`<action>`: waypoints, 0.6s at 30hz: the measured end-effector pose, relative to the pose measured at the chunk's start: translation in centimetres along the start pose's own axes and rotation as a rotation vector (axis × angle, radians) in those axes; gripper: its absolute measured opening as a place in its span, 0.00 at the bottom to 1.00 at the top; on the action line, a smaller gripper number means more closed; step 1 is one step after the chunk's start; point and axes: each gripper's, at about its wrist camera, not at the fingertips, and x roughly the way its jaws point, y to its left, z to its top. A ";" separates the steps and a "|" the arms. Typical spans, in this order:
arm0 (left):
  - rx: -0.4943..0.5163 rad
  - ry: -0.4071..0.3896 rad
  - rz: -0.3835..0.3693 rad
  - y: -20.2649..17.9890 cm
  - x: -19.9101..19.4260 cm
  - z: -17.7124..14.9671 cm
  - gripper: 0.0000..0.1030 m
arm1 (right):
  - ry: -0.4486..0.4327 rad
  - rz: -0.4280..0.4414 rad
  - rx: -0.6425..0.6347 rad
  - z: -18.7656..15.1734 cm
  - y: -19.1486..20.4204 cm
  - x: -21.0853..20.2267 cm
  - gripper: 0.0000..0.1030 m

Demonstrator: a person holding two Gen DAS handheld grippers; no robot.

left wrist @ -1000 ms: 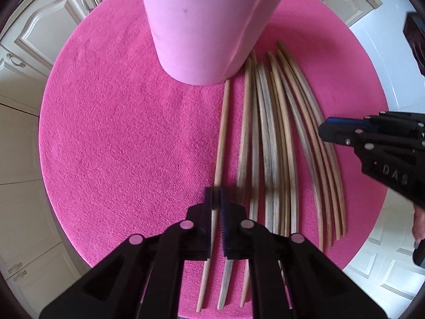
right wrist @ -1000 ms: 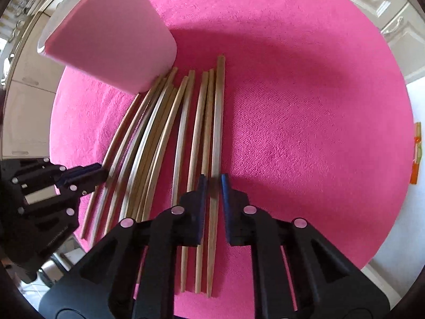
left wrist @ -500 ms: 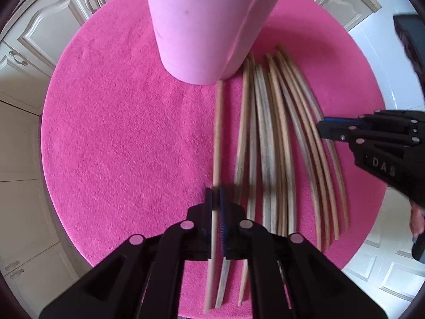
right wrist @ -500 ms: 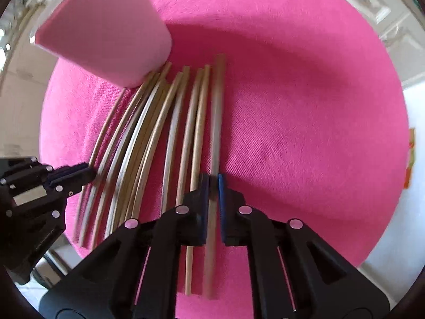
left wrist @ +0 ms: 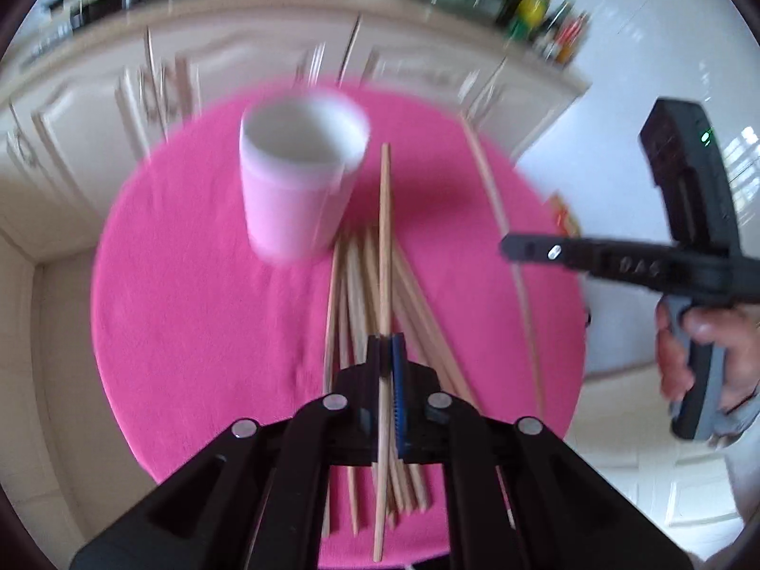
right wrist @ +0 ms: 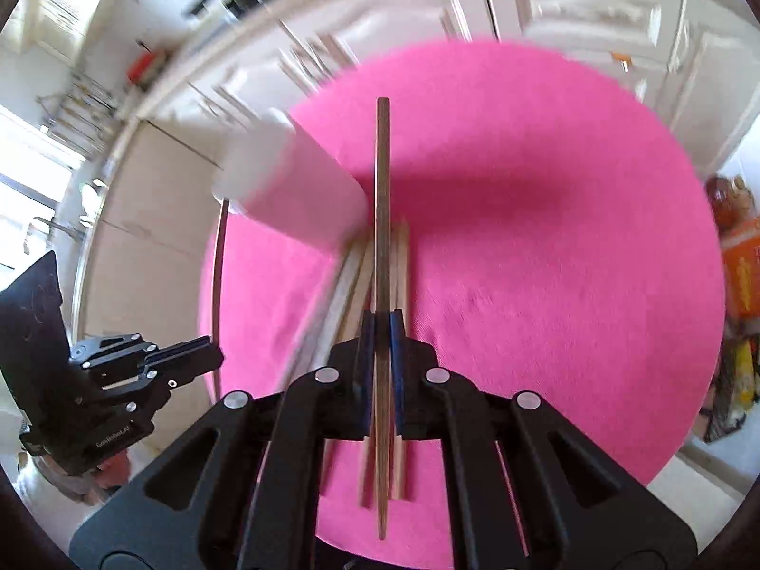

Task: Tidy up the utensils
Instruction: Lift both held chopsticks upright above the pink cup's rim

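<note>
Each hand has one wooden chopstick: the left hand-held gripper (left wrist: 385, 356) is pinched tight on a pale chopstick (left wrist: 384, 237), and the right hand-held gripper (right wrist: 380, 332) is clamped on a darker chopstick (right wrist: 383, 199). Both sticks are up off the cloth and pointing forward, roughly toward the pink cup (left wrist: 299, 190), which stands upright and looks empty. The other chopsticks (left wrist: 408, 313) lie in a loose fan on the round pink cloth (left wrist: 190, 313) covering the counter, their far ends just beside the cup's base. I'd say this is the carry step, with the sorting only begun. Next each stick needs tipping end-down over the cup's mouth before the jaws let go; two long sticks arriving together could knock each other or the rim. From the left camera, the right tool reads "DAS" (left wrist: 636, 266) on its side; from the right camera, the left tool's body carries small white lettering (right wrist: 114, 438), too fine to read surely. White cabinets (right wrist: 593, 14) stand behind.
</note>
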 end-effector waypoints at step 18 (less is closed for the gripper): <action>-0.182 -0.625 0.163 1.7 -3.6 13.7 0.05 | -0.488 0.145 -0.093 10.8 7.8 -3.7 0.06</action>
